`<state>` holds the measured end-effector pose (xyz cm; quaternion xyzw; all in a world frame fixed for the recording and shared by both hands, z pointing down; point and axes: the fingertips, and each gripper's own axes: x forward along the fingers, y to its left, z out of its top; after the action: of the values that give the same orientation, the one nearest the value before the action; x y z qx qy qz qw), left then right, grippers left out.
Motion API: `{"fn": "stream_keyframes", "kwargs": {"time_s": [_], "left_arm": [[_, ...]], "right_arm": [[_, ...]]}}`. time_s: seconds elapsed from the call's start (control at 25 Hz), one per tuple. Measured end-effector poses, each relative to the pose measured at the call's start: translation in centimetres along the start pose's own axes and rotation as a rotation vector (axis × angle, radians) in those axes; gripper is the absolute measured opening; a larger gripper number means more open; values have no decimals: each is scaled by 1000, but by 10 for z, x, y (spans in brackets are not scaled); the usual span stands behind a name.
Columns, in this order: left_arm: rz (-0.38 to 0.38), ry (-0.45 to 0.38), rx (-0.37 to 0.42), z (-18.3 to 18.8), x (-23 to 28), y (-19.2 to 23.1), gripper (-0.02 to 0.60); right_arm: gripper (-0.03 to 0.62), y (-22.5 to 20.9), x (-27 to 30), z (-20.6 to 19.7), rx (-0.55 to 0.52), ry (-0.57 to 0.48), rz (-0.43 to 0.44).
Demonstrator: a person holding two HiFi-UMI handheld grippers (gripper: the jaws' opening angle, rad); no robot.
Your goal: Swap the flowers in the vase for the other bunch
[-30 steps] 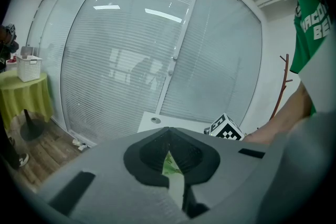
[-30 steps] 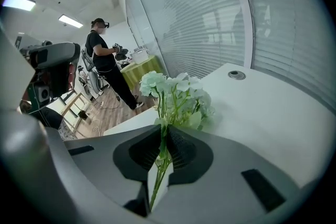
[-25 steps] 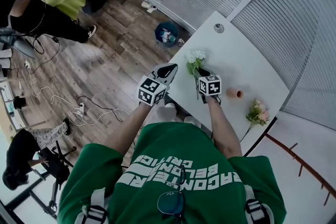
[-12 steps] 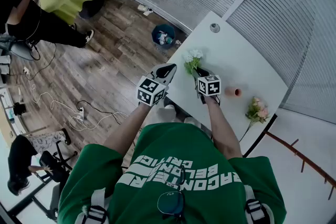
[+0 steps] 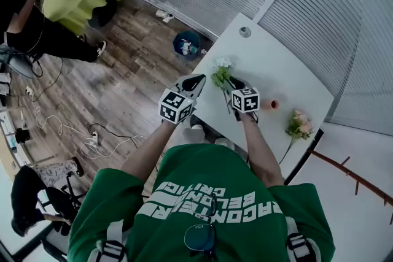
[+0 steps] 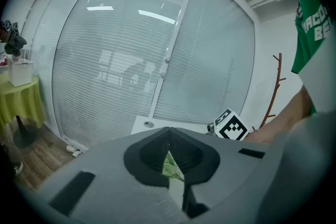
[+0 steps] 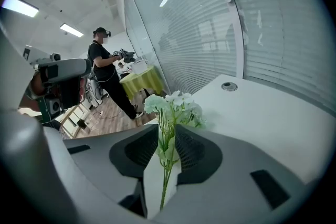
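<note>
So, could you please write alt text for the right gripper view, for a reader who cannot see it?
White flowers on green stems sit between the grey fingers of the right gripper, which have just been opening. Behind them are a white table, window blinds, and a person standing far off on the left.

Upside-down white print on the green T-shirt (image 5: 212, 202) reads partly "RAGONTERR" and "BELON"; the rest is unclear.

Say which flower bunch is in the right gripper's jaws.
White bunch: stems between the right gripper's jaws, which have just been opening. Pink bunch lies apart.
</note>
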<state>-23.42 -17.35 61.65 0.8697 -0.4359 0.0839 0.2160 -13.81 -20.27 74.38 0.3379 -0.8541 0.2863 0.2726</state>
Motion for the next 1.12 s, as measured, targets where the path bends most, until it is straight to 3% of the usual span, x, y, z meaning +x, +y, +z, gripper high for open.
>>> {"fn": "stream_keyframes", "kwargs": {"time_s": [0.32,0.72,1.12], "left_arm": [[-52,-11,25,8,13,-18,9],[-182,-9,80,21,43,-72,9],[-349,7,146,33,84,-146,9]], "right_arm": [[84,-9,-42,23,9,-111,-49],[54,-26,-137,52,3,-274,-154],[14,-60,-234,35,47,-393,-319]]}}
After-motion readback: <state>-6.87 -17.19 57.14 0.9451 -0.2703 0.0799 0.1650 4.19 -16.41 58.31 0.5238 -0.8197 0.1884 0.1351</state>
